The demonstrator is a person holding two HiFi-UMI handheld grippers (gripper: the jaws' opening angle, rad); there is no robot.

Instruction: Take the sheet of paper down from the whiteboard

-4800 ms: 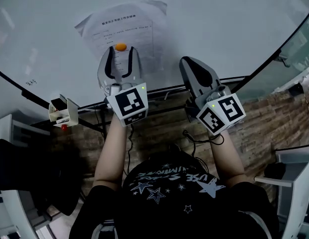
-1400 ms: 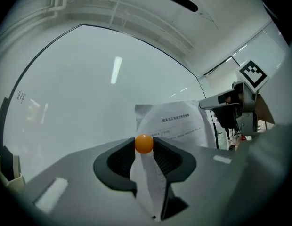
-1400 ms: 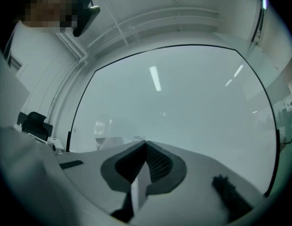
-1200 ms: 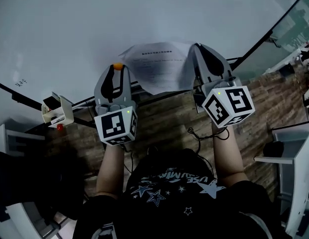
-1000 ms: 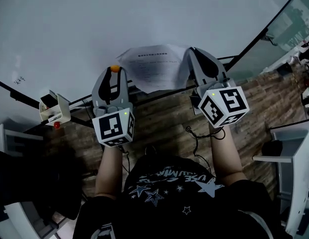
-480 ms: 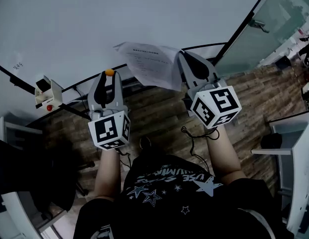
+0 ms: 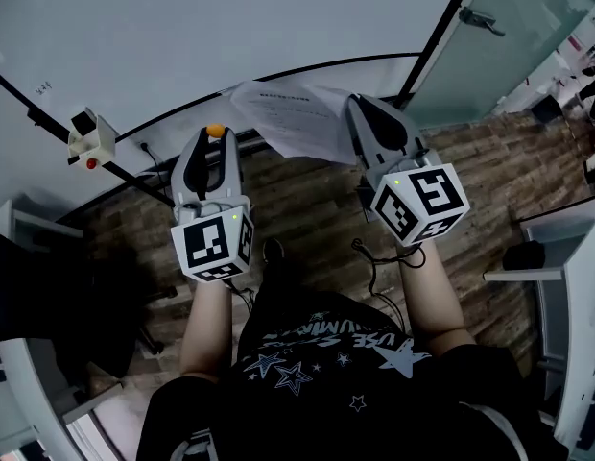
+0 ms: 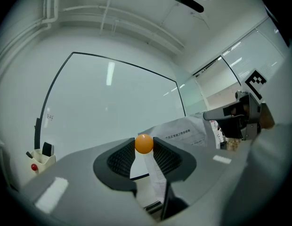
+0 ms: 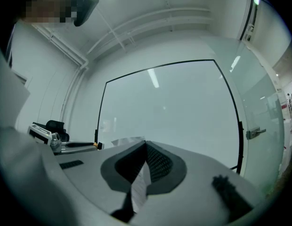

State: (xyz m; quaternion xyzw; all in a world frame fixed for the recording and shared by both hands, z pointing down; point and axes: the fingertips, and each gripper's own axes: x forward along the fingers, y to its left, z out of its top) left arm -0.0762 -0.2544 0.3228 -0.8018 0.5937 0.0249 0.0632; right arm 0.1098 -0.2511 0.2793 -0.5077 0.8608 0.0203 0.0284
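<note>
Sheet of paper (image 7: 296, 121) was off the whiteboard and in the air, clamped at its right side by the right gripper (image 7: 358, 111)!

Closest in, the head view showed the person's black T-shirt (image 7: 326, 353) with white stars, and two bare forearms reaching forward side by side. Each forearm ended in a marker cube, the left one facing up, the right one tilted.

Just beyond the cubes came the claws. The right gripper view showed those jaws pressed together with a strip of the paper running down between the ribbed pads. A firm pinch! The left gripper (image 7: 214, 138) carried no paper. Its own view showed the two jaw tips closed on a small orange ball (image 8: 144, 143), which sat right at the tips with the pads touching it on both sides.

The sheet fanned out to the left from the right claw, printed side up and a little curled. Its free corner reached toward the left gripper without touching it. Below it lay the wooden floor (image 7: 307, 205), with a dark cable (image 7: 374, 257) trailing under the right wrist.

Farther out stood the whiteboard (image 7: 230, 27), its surface bare and bright inside a thin black frame. A small white box (image 7: 89, 140) with a red dot hung near its lower left edge. At far right was a glass door (image 7: 513, 27) with a metal handle.
</note>
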